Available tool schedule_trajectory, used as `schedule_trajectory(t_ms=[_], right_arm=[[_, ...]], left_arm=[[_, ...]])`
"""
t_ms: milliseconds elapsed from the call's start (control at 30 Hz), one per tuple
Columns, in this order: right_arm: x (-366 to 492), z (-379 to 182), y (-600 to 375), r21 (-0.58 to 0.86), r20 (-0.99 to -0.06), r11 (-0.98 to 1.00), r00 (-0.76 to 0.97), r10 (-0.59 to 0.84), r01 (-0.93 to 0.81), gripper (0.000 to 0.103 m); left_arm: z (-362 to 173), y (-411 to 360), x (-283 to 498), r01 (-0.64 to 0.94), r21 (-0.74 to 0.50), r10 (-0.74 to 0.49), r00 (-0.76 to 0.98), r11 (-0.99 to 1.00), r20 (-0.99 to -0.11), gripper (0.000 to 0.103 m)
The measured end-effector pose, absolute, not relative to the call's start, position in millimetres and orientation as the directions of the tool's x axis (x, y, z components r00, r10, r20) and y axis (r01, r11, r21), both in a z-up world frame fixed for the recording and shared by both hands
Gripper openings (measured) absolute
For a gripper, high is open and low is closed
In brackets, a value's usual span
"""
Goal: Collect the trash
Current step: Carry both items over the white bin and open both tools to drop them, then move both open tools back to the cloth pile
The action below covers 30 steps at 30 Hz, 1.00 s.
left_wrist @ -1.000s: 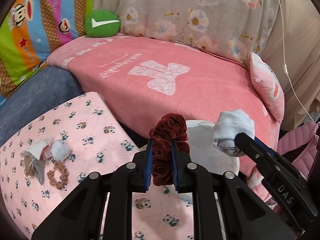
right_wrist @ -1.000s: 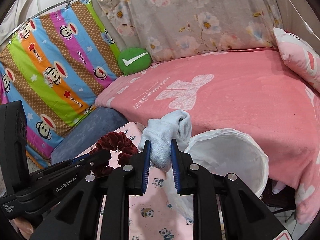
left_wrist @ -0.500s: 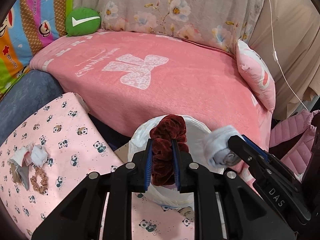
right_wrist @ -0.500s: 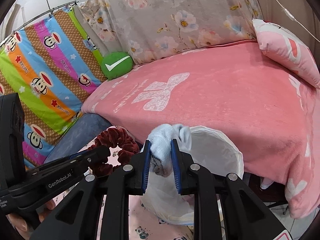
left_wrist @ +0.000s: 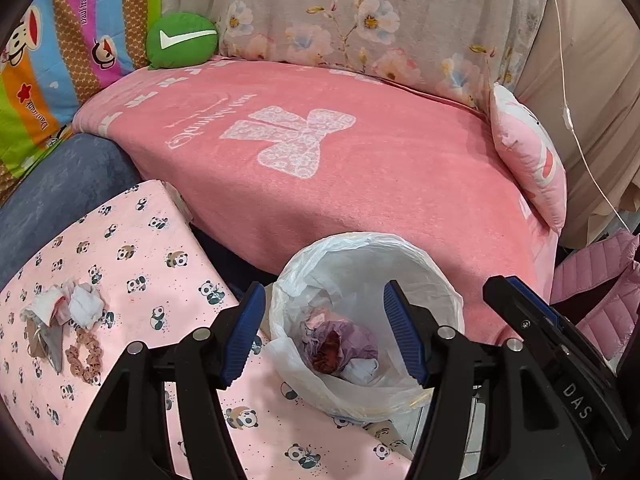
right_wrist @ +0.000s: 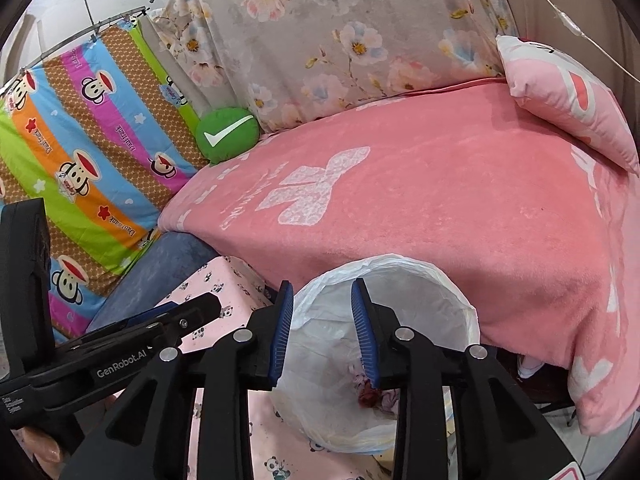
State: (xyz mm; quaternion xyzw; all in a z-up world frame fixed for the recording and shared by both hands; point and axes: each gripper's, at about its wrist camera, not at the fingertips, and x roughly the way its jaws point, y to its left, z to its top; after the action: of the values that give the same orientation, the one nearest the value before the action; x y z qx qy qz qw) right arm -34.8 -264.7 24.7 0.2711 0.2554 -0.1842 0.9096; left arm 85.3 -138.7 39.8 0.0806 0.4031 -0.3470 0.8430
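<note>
A white-lined trash bin (left_wrist: 436, 264) (right_wrist: 456, 292) stands between the panda-print surface and the pink bed. In its bottom lie a dark red scrunchie (left_wrist: 328, 354) (right_wrist: 366, 396) and a pale cloth wad (left_wrist: 362, 370). My left gripper (left_wrist: 324, 336) hangs over the bin's near rim, jaws opening wide, nothing between them. My right gripper (right_wrist: 324, 332), its jaws also opening, is empty above the bin mouth; its black body shows at the right of the left wrist view. Crumpled tissues (left_wrist: 82, 306), a grey wrapper (left_wrist: 54, 342) and a small tan scrunchie (left_wrist: 84, 360) lie on the panda-print surface.
The panda-print surface (left_wrist: 132, 264) (right_wrist: 224, 284) fills the lower left. The pink bed (left_wrist: 320, 168) runs behind the bin, with a green cushion (left_wrist: 182, 40), a pink pillow (left_wrist: 528, 160) and a floral backrest. A pink padded item (left_wrist: 600, 280) sits at the right. A thin white cable (left_wrist: 576, 120) hangs at the right.
Both grippers moved over the bin, then their jaws parted. The dark red scrunchie left the left gripper and the pale cloth left the right; both now lie inside the bin.
</note>
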Motion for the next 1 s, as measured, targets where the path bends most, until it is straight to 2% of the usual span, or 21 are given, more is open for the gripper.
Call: schedule_trajectory(t_ms=[1000], right_arm=[[-2.4, 20.9, -208.7, 0.355, -0.603, 0.849, 0.79, -0.113, 0.392, 0.034]], left_arm=[[24.7, -77.8, 107.6, 0.557, -0.196, -0.492, 0.452, 0.807, -0.744, 0.059]])
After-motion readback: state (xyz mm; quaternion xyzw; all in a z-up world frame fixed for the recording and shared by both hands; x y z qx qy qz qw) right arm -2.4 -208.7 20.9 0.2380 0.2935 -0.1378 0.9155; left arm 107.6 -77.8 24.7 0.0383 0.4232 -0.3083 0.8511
